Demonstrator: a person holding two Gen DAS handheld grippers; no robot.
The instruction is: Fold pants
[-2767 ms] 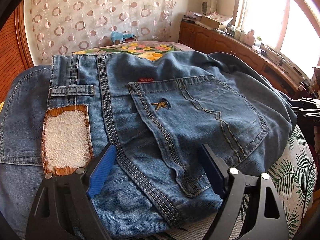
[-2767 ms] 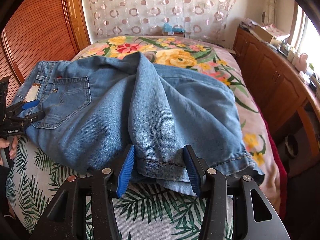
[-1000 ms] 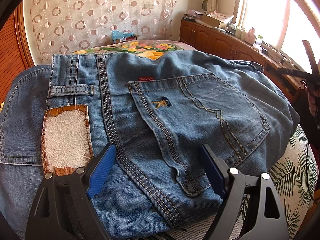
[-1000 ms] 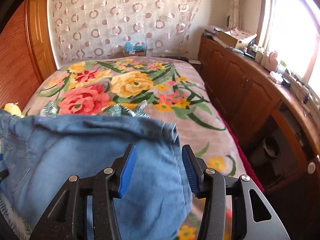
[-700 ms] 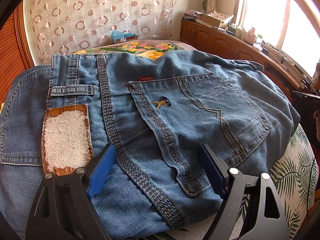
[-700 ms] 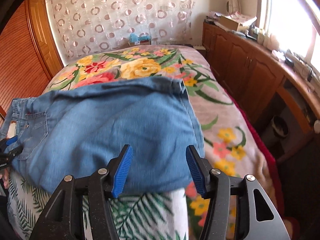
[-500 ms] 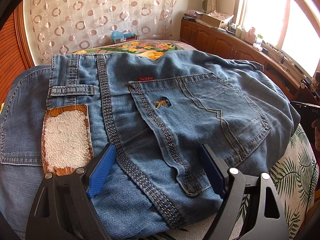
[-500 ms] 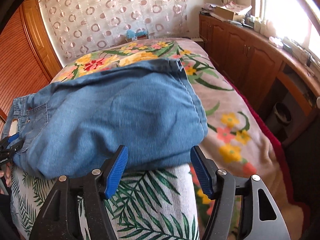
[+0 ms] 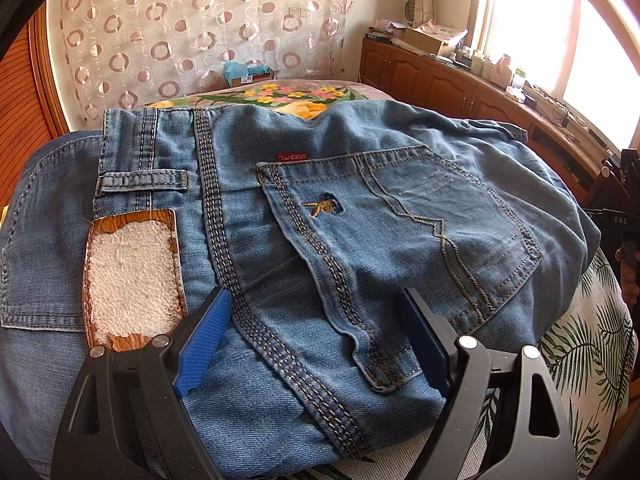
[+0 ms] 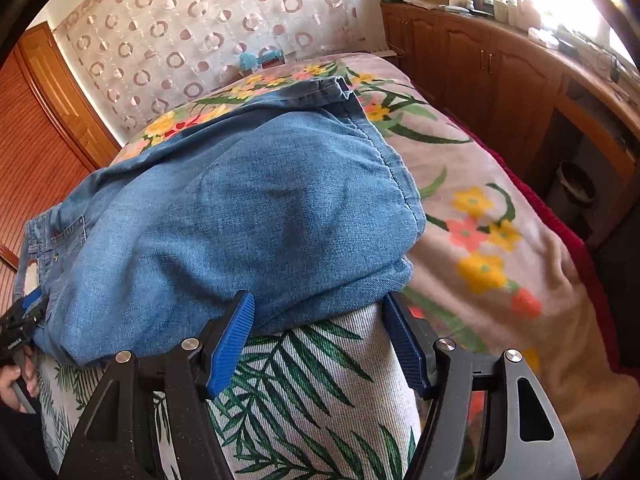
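Note:
The blue jeans (image 9: 328, 216) lie folded on the bed, back pocket and waistband patch up. In the right wrist view the jeans (image 10: 248, 216) show the folded legs on top, hems at the far side. My left gripper (image 9: 320, 344) is open, its blue pads resting on the denim at the seat seam and pocket corner. My right gripper (image 10: 320, 328) is open and empty, just in front of the jeans' near fold, over the leaf-print sheet (image 10: 312, 392). The left gripper also shows in the right wrist view (image 10: 24, 320) at the waistband end.
The bed carries a floral blanket (image 10: 480, 216) to the right of the jeans. Wooden cabinets (image 10: 500, 68) line the right wall, with a bin (image 10: 572, 188) on the floor. A wooden wardrobe (image 10: 36, 128) stands left. A curtain (image 9: 192, 32) hangs behind the bed.
My right gripper carried the leg hems over onto the jeans, let go and drew back toward the near edge of the bed. My left gripper has stayed in place on the seat.

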